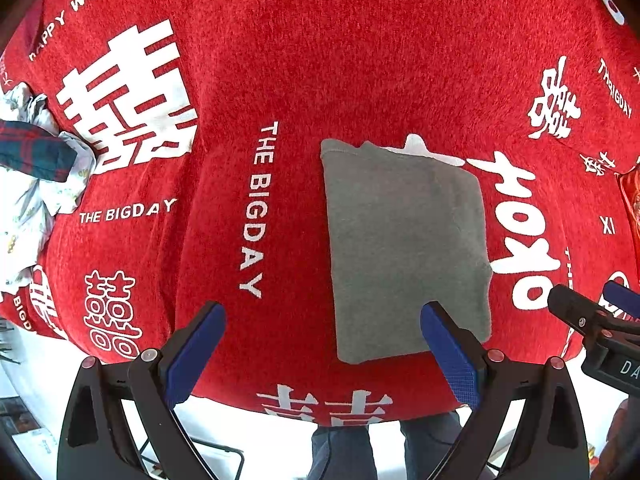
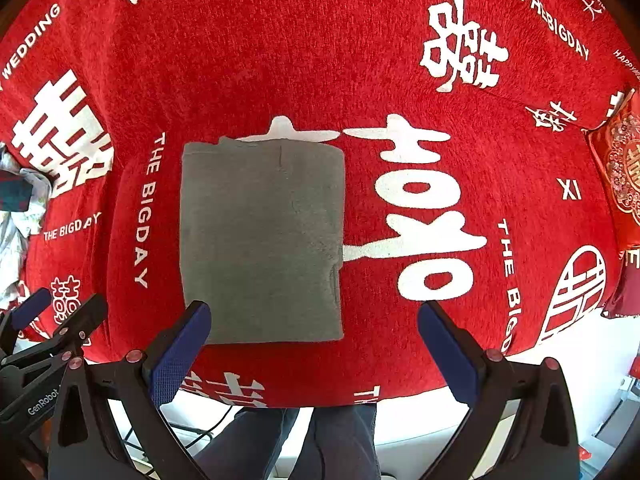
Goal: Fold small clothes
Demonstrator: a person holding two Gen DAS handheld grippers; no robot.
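Red cloth [image 2: 260, 60]; clothes pile [image 1: 28, 184] cut off left.

Both my grippers wide apart, holding nothing

My left black gripper with blue-padded fingers [image 1: 322, 344] hovers spread; my right black blue-padded gripper [image 2: 314, 344] hangs likewise, side by side.

The left gripper [image 1: 323, 354] has its fingers spread wide, with flat red cloth [image 1: 280, 80] between them and far ahead. Nothing blocks that path. The grey garment [image 1: 406, 248] lies flat just past its right finger. A pile of clothes [image 1: 36, 176] sits well off to the left. The right gripper [image 2: 314, 354] is spread wide too, with bare cloth between and ahead of its fingers. The garment lies by its left finger. A red cushion [image 2: 620, 168] sits far right.
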